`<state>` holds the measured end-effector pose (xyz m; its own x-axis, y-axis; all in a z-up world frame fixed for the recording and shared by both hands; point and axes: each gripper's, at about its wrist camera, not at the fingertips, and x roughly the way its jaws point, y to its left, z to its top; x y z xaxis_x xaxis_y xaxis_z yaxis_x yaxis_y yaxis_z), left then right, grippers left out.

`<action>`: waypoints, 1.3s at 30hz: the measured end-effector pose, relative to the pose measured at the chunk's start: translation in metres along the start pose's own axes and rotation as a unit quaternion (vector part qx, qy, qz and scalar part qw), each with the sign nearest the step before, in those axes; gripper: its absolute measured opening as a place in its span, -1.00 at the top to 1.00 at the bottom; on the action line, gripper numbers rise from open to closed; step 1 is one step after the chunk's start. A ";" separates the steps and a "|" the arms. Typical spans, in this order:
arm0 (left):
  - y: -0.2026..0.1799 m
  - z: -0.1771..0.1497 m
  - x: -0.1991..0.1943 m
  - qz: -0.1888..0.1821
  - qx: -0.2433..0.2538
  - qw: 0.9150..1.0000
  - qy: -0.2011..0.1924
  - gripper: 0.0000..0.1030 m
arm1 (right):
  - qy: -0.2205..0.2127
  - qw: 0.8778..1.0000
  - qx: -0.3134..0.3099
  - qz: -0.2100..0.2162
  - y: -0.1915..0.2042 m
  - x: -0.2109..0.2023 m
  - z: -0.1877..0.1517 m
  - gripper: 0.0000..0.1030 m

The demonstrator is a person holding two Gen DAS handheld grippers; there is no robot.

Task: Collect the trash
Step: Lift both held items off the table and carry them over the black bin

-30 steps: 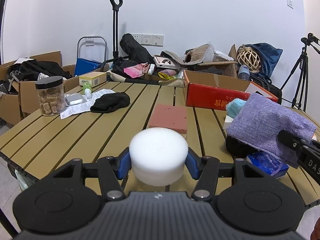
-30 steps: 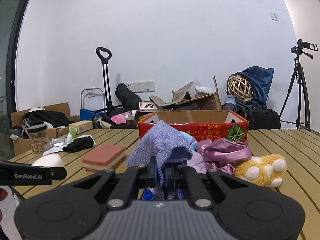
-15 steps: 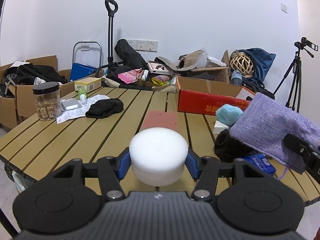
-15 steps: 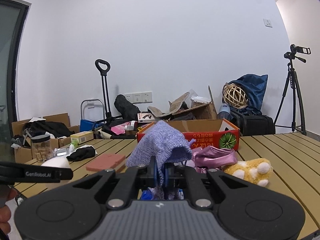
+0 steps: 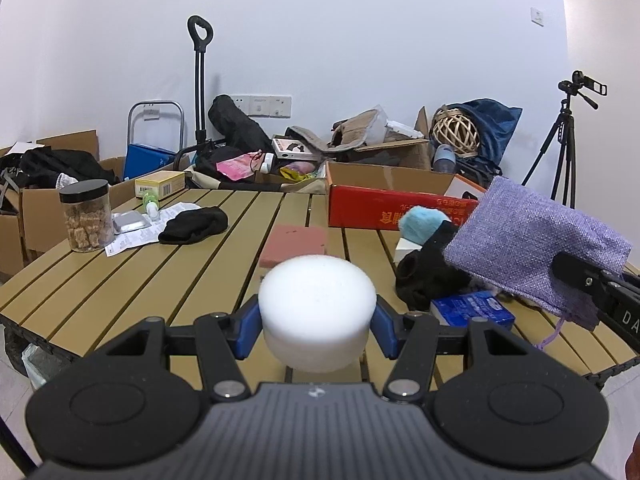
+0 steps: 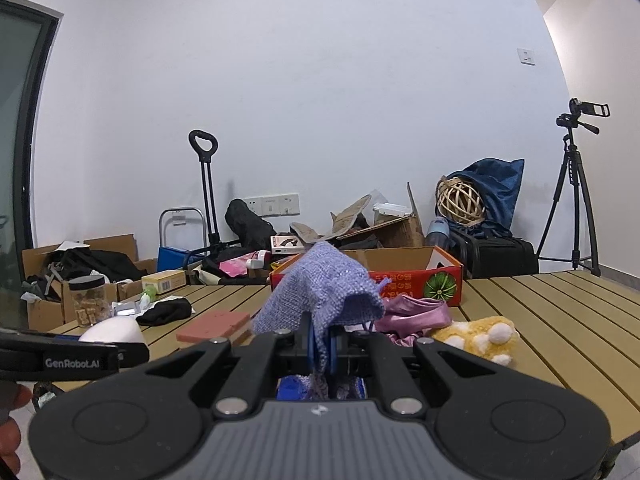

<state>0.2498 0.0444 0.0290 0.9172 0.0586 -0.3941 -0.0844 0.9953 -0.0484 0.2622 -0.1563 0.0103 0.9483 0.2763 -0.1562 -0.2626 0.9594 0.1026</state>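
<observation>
Left gripper [image 5: 317, 330] is clamped on a round white foam puck [image 5: 317, 312]: blue pads press both sides, and the puck sits up off the slatted tan table [image 5: 120, 280], near its front edge. In the right wrist view the same puck [image 6: 113, 330] shows just behind the left gripper's black finger.

Right gripper [image 6: 320, 346] is pinched tight on a purple woven fabric pouch [image 6: 320, 292], which bunches up above the closed pads, drawstring end hanging below. From the left wrist view the pouch [image 5: 536, 240] is lifted clear of the table, right of the puck.

Under and beside the pouch: a black cloth lump [image 5: 428, 276], a flat blue packet [image 5: 472, 310], a light blue fuzzy ball [image 5: 422, 222] and a small white box [image 5: 406, 250]; whether these touch each other is hard to tell.

A pink rectangular sponge block [image 5: 294, 242] lies flat behind the puck. Farther back stands a red cardboard box with open top [image 5: 392, 208].

Table left side: clear jar with black lid holding brown chunks [image 5: 86, 216], printed paper sheet [image 5: 132, 236], black fabric piece [image 5: 194, 224].

Right side: pink satin cloth [image 6: 412, 312], yellow plush paw toy [image 6: 480, 336].

A camera tripod [image 6: 572, 196] stands on the floor at the back right.
</observation>
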 end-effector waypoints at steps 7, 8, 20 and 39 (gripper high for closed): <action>-0.007 -0.007 -0.015 -0.012 0.007 1.000 -0.004 -0.12 | 0.009 1.000 0.008 -0.007 -0.005 -0.022 -0.007 0.87; -0.008 -0.009 -0.019 -0.014 0.010 1.000 -0.004 -0.12 | 0.012 1.000 0.009 -0.008 -0.006 -0.025 -0.008 0.87; -0.014 -0.042 -0.048 -0.039 0.027 0.999 0.022 -0.12 | 0.057 0.998 -0.009 -0.007 0.002 -0.078 -0.032 0.87; -0.030 -0.116 -0.078 -0.056 0.095 0.987 0.115 -0.12 | 0.205 0.979 -0.010 -0.007 0.012 -0.132 -0.102 0.87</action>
<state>0.1358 0.0015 -0.0451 0.8023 -0.0499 -0.5948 0.1068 0.9924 0.0608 0.1152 -0.1754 -0.0679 0.8016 0.2591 -0.5388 -0.2577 0.9629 0.0796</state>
